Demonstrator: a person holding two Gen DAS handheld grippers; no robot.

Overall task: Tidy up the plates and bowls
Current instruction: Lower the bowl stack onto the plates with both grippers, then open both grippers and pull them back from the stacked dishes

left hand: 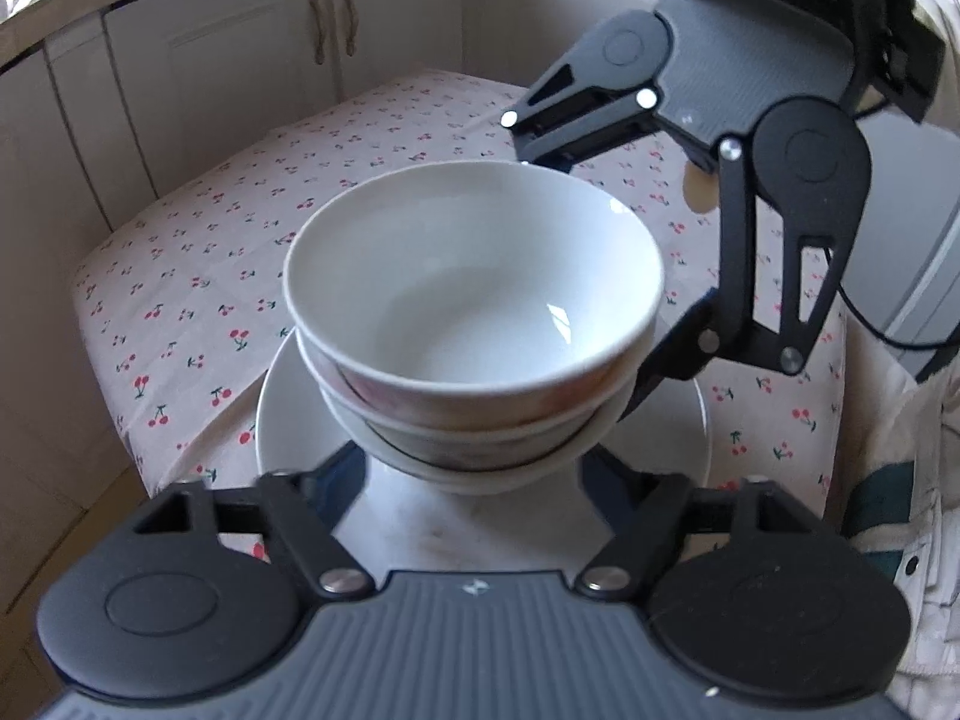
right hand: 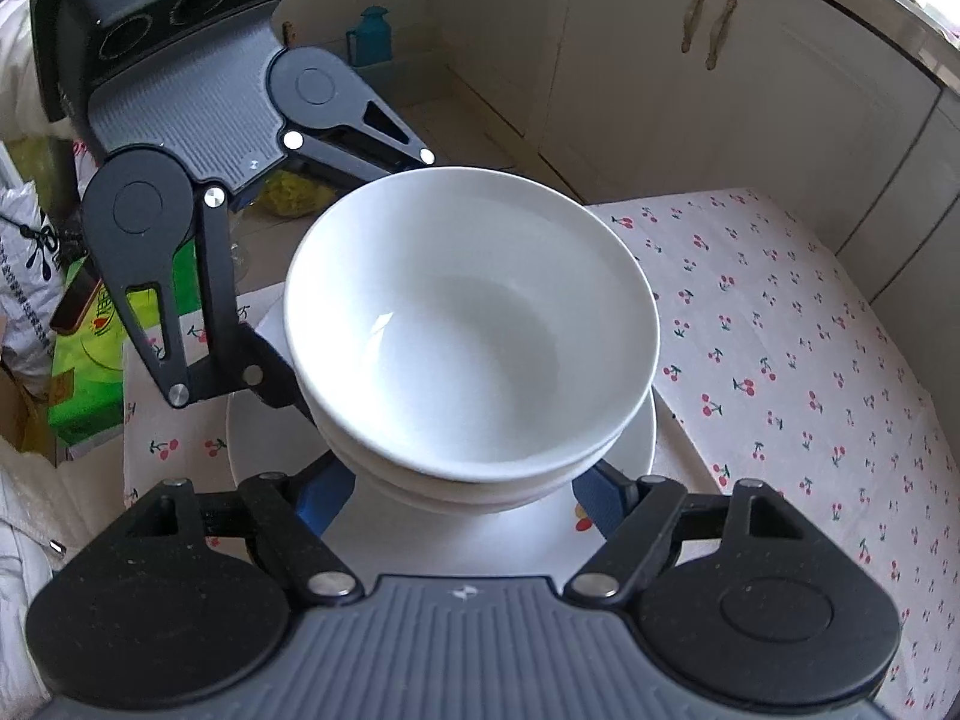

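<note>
Several white bowls sit nested in a stack on a white plate, which rests on a cherry-print tablecloth. My left gripper straddles the foot of the stack from the near side, jaws spread wide, fingertips hidden under the bowls. From the opposite side my right gripper does the same. Its blue fingers flank the lowest bowl, and I see no pad pressing on it. Each gripper shows in the other's view, and the right one's fingers reach past the bowl's side.
Cream cabinet doors stand behind the table. A teal bottle is on the floor. A green box and bags crowd the table's left edge. A person's pale sleeve is at the right.
</note>
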